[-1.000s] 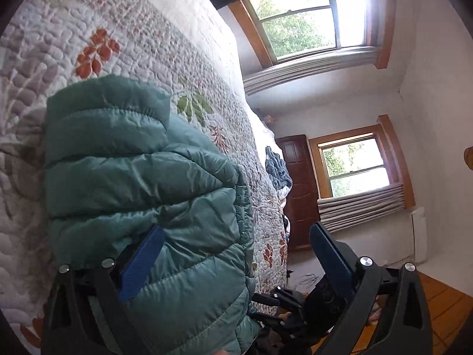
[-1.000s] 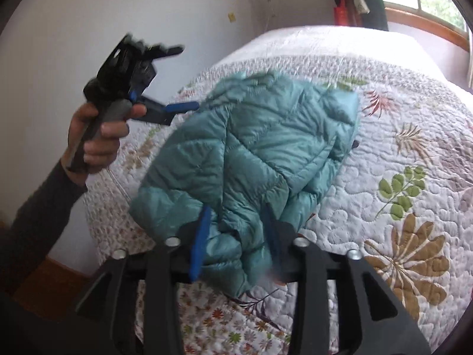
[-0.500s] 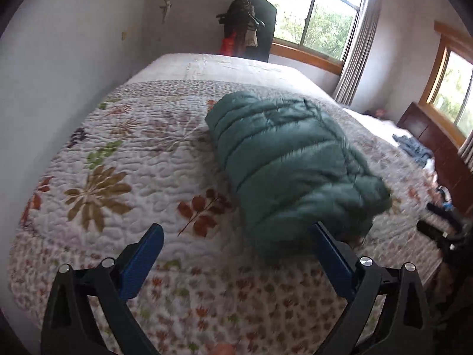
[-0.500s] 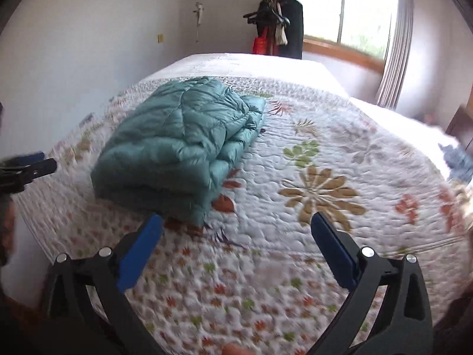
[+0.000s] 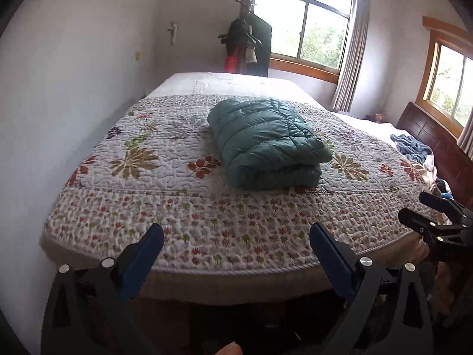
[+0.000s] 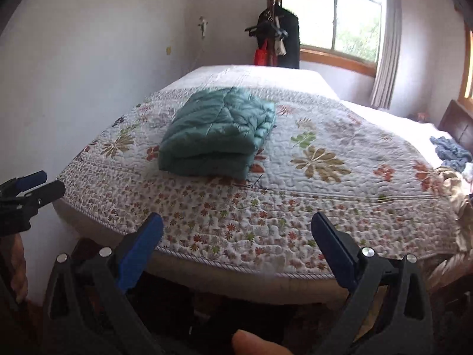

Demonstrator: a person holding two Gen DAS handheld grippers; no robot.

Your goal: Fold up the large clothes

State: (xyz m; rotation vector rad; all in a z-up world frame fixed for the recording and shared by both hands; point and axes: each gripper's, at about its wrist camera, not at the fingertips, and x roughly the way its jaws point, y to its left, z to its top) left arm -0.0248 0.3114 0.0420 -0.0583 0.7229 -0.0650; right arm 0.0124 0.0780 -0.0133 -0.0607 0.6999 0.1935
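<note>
A teal puffer jacket (image 5: 266, 143) lies folded into a thick bundle on the floral quilt (image 5: 165, 177) of the bed, and it shows left of centre in the right wrist view (image 6: 220, 136). My left gripper (image 5: 236, 238) is open, back past the foot edge of the bed, with nothing between its blue pads. My right gripper (image 6: 236, 227) is open too, equally far from the jacket and holding nothing. Each gripper appears at the edge of the other's view: the right one (image 5: 434, 219) and the left one (image 6: 29, 186).
The bed stands against a white wall (image 5: 59, 88) on the left. A coat rack with dark clothes (image 5: 246, 47) is at the far corner by a window (image 5: 307, 29). Loose blue clothes (image 5: 411, 148) lie at the bed's right side near a dark wooden headboard (image 5: 431, 136).
My right gripper let go of the jacket and opened. Both grippers drew back from the bed, and the jacket now rests folded on the quilt.
</note>
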